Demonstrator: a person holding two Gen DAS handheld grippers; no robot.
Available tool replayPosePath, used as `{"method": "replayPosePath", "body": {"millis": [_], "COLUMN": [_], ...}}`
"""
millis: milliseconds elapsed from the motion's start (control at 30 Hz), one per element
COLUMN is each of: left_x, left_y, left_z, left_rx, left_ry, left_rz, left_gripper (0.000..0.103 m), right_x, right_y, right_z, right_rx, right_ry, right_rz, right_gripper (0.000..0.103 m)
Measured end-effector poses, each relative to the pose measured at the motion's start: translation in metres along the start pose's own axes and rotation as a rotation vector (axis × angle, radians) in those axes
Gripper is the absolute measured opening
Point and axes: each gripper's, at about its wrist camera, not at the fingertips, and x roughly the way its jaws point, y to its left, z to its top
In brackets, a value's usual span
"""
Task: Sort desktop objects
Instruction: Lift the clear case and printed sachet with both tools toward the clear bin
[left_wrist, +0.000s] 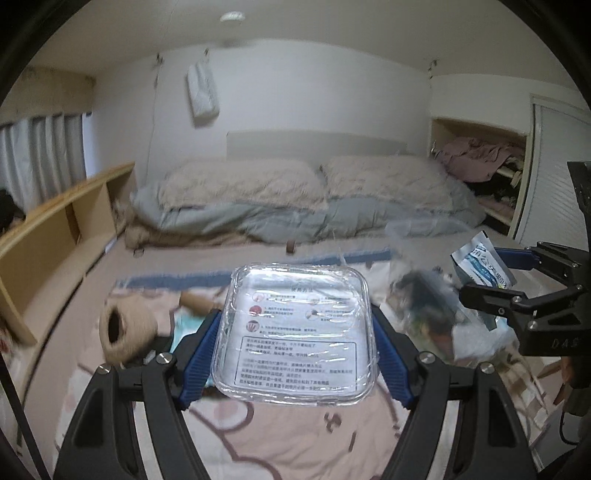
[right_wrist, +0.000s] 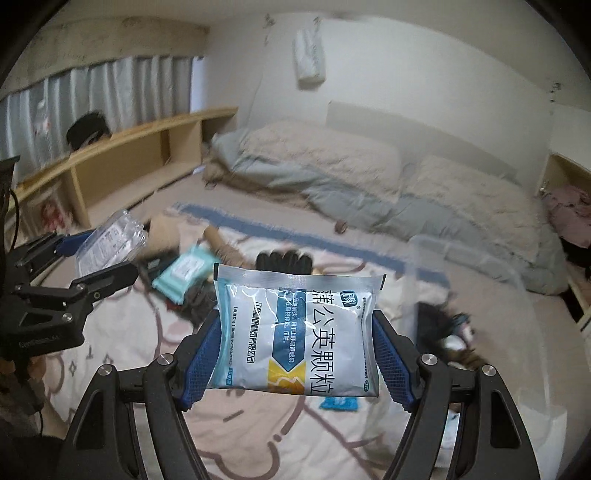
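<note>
**Both grippers loaded, held above the bed**

Left gripper (left_wrist: 295, 347): jaws closed partway onto the clear plastic box (left_wrist: 297, 328). Blue pads (left_wrist: 201, 363) press its two side edges. Box sits flat between the fingers, printed instruction sheet visible through the wrap, text facing my camera. It's lifted off the pink blanket (left_wrist: 280, 439), not touching it.

Right gripper (right_wrist: 295, 354): same story, jaws closed partway on the white-and-blue sachet (right_wrist: 295, 332). Pads (right_wrist: 393, 363) grip its left and right edges. Sachet stands roughly upright, slightly bowed, print rotated sideways. Also clear of the blanket.

Cross-check: from the left wrist I see the right gripper (left_wrist: 484, 273) at the right edge with the sachet (left_wrist: 480, 264) between its fingers. From the right wrist the left gripper (right_wrist: 99, 254) is at the left edge with the box (right_wrist: 110, 243) in it. The two grippers are side by side, well apart.

On the blanket below:
- twine ball (left_wrist: 123, 328), left of my left gripper, lying on its side, hollow core facing the camera
- teal wipes pack (right_wrist: 183, 273), lying flat near the middle of the pile
- black glove (right_wrist: 282, 260), just behind the sachet in the right view, partly hidden
- clear storage bin (right_wrist: 476, 280) on the right, dark items inside, too blurred to identify
- small blue packet (right_wrist: 340, 404) under the right gripper, mostly hidden

Background: pillows (left_wrist: 240, 184) and grey duvet at the headboard, wooden shelf (left_wrist: 55, 229) along the left wall.
</note>
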Motion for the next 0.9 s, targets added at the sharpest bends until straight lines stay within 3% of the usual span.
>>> {"method": "replayPosePath", "body": {"millis": [200, 433, 633, 900], "left_x": [-0.005, 0.0, 0.008, 0.041], "left_y": [-0.025, -0.074, -0.114, -0.15], "left_z": [0.04, 0.077, 0.096, 0.091], "left_rx": [0.033, 0.087, 0.121, 0.116], "left_ry": [-0.061, -0.098, -0.133, -0.125], "left_rz": [-0.036, -0.116, -0.186, -0.256], "left_gripper": [0.077, 0.077, 0.077, 0.077], "right_x": [-0.037, -0.06, -0.054, -0.024], "right_y": [-0.037, -0.09, -0.139, -0.199], "right_z": [0.021, 0.016, -0.009, -0.043], "right_rx": [0.103, 0.235, 0.328, 0.439], "right_ry": [-0.116, -0.168, -0.15, -0.058], "right_rz": [-0.047, -0.12, -0.196, -0.292], "right_gripper": [0.077, 0.077, 0.077, 0.077]}}
